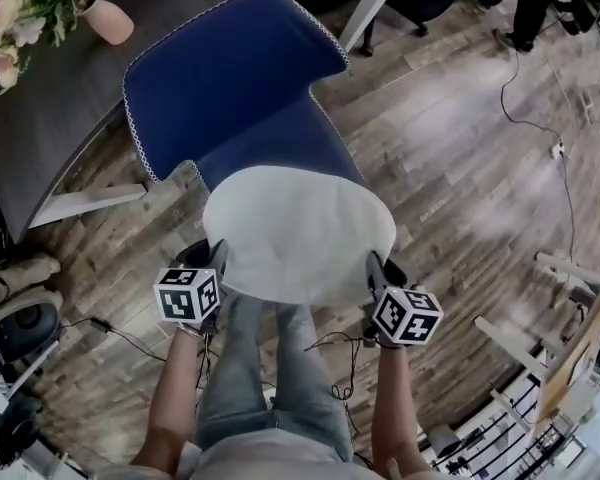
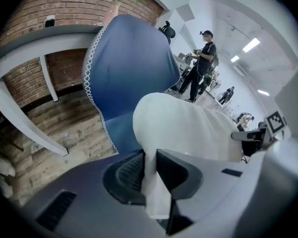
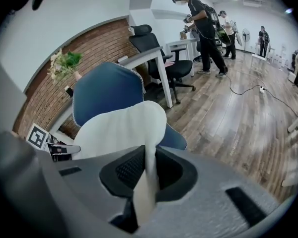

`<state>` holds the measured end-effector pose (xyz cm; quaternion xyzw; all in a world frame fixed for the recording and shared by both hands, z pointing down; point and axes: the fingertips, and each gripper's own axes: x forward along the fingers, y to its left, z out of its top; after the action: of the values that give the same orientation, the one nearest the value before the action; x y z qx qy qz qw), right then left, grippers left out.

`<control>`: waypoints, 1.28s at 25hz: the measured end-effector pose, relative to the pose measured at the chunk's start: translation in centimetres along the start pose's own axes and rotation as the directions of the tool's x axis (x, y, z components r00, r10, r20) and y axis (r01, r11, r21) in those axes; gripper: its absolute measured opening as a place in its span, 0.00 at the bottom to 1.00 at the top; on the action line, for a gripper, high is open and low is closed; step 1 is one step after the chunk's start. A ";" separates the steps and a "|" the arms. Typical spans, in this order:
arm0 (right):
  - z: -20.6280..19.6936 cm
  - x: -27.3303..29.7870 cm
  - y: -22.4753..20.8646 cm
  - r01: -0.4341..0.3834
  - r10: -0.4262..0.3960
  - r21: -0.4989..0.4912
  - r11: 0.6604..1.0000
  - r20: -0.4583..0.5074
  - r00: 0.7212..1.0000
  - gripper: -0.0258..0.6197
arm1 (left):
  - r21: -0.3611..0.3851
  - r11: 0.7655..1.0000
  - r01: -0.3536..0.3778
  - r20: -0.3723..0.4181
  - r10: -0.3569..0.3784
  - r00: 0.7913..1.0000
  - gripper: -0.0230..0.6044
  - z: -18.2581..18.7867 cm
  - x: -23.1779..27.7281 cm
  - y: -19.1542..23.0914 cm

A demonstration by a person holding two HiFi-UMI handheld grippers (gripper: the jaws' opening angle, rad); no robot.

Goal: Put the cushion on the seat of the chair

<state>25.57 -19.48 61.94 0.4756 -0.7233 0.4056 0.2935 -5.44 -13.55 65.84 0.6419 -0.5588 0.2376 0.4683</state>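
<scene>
I hold the pale, rounded cushion (image 1: 298,230) over the blue chair (image 1: 235,78) seat, left gripper (image 1: 218,260) and right gripper (image 1: 373,268) each pinching an edge.

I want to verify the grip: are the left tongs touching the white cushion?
Touching. The left gripper view shows the left tongs shut on the white cushion, its edge pinched flat between both jaws.

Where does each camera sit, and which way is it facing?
Head view: on the head, steeply down at cushion over chair; forearms, legs, left gripper, right gripper show.
Left gripper view: rides that gripper, facing the chair; its fingers clamp the cushion's edge.
Right gripper view: the same from the right.
Shared: cushion and chair.
</scene>
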 end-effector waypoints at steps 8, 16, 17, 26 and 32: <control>-2.8 2.4 -0.8 -0.015 0.016 0.019 1.000 -0.050 0.999 0.12 | -0.008 1.000 -0.020 -0.029 0.020 0.999 0.13 -2.5 1.6 1.1; -0.5 5.7 -1.2 -0.029 0.024 -0.063 0.998 -0.078 0.997 0.12 | -0.102 0.992 -0.068 -0.015 0.067 0.998 0.13 -2.8 3.2 1.8; 0.0 6.3 -1.2 -0.032 0.026 -0.078 0.996 -0.082 0.996 0.12 | -0.119 0.990 -0.076 -0.011 0.075 0.997 0.13 -2.8 3.5 2.0; 4.9 11.6 -1.4 -0.068 0.033 -0.251 0.966 -0.141 0.989 0.13 | -0.297 0.948 -0.112 0.038 0.128 0.991 0.13 -3.4 5.8 2.0; 7.2 15.4 -0.6 -0.135 0.067 -0.358 0.924 -0.195 0.979 0.13 | -0.377 0.915 -0.141 0.042 0.169 0.985 0.13 -3.7 6.8 2.4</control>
<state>20.05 -32.76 71.02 0.3355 -0.7810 0.3179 0.4200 -5.08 -13.57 73.96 0.5031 -0.6598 0.1398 0.5404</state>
